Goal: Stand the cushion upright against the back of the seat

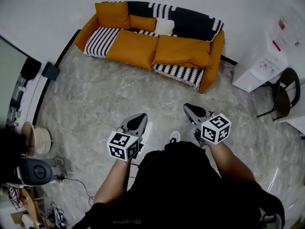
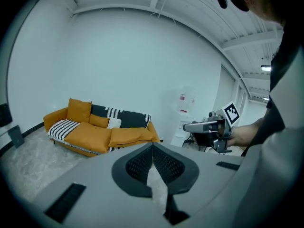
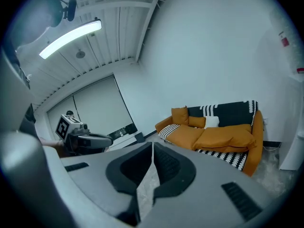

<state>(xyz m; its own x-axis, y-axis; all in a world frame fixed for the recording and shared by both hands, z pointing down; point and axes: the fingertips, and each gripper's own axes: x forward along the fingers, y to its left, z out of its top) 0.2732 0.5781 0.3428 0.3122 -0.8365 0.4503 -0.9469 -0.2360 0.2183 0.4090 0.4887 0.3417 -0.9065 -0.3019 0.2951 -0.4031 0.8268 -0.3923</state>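
Marbled floor (image 1: 105, 104) short of orange sofa (image 1: 157, 49); left tool (image 1: 139, 119) and right tool (image 1: 190, 109) fully closed, empty.

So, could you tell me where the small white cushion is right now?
In the head view, the white cushion sits on the sofa against its backrest, just right of a small orange cushion.

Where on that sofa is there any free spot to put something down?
The striped patch at the seat's left end, between the armrest and the big orange cushions, is bare. So is the floor before the sofa. The seat's middle and the back with small pillows are crowded.
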